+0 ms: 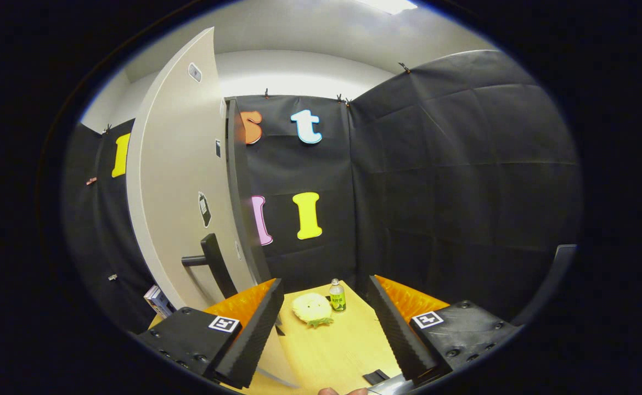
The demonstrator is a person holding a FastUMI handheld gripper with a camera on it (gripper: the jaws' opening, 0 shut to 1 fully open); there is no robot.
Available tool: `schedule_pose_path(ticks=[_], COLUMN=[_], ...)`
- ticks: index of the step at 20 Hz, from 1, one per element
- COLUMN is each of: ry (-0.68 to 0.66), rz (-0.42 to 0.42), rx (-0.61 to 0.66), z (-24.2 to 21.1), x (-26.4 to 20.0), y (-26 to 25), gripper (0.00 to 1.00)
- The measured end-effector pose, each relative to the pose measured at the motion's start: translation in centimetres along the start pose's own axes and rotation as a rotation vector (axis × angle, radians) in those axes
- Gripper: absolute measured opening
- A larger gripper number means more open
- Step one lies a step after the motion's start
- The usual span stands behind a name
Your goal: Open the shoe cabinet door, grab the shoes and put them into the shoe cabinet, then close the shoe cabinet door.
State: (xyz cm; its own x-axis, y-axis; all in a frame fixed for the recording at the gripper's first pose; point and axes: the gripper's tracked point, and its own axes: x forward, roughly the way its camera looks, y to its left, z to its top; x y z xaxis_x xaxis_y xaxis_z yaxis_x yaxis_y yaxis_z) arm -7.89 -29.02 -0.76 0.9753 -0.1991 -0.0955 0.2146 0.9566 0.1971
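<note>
My gripper point(325, 285) is open, its fingers spread wide with nothing between them. Just ahead of them, on the light wooden table point(332, 351), lies a fluffy pale yellow shoe point(313, 309). The shoe cabinet's tall beige door point(181, 181) rises to the left of my left finger point(255, 329), carrying a black handle point(211, 263) low down. A glossy dark upright edge point(241, 192) runs along the door's right side. I cannot tell how far the door stands open.
A small bottle with a green label point(337, 296) stands right behind the shoe. A small black object point(376, 376) lies on the table by my right finger. Some book-like items point(158, 300) sit low at the door's left. Black cloth walls close the booth.
</note>
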Motion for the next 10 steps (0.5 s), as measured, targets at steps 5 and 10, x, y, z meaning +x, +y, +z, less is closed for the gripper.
schedule_pose_path(ticks=[5,10], ry=[-0.009,0.005], rz=[0.007,0.073], rx=[-0.052,-0.044], z=[0.0,-1.2], x=[-0.2,-1.8], y=[2.2,7.3], gripper=[0.97,0.98])
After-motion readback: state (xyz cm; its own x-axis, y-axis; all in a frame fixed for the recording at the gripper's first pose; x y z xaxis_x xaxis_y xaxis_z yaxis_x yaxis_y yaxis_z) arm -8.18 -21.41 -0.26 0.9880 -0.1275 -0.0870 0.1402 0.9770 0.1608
